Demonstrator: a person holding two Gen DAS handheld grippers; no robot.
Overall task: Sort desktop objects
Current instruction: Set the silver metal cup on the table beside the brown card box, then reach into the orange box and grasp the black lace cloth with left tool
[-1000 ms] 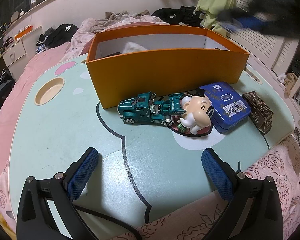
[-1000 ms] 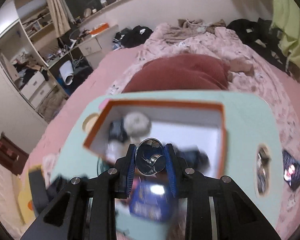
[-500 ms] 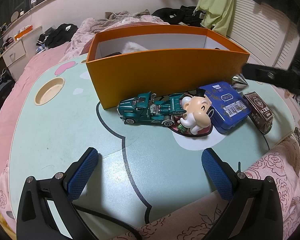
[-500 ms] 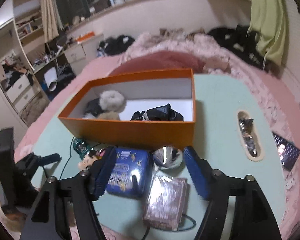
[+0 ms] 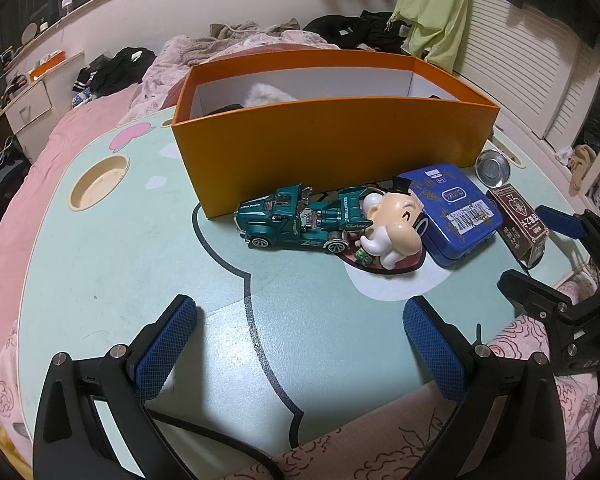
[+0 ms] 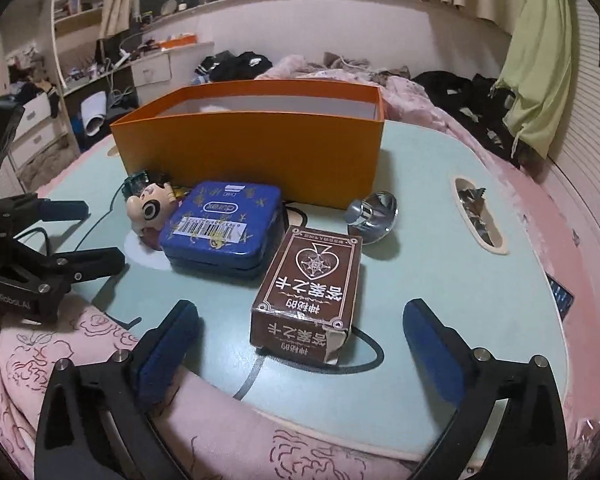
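Note:
An orange box (image 5: 332, 136) stands on the mint table (image 5: 120, 280). In front of it lie a green toy truck (image 5: 300, 220), a cartoon figurine (image 5: 392, 228), a blue tin (image 5: 452, 208), a brown card box (image 6: 312, 288) and a silver metal cone (image 6: 372, 212). My right gripper (image 6: 300, 344) hangs low over the table's near edge, its jaws opening. The card box's near end lies between the pads, untouched. The cone lies free beside the orange box's corner. My left gripper (image 5: 300, 348) is open over bare table, short of the truck.
A round cup hole (image 5: 100, 182) sits at the table's left, and a slot holding crumpled foil (image 6: 476, 212) at its right. Pink flowered bedding (image 6: 220, 432) surrounds the table. Soft and dark items lie inside the orange box.
My right gripper came down from above the orange box, opened and let go of the silver cone, which now lies on the table. The left gripper has not moved.

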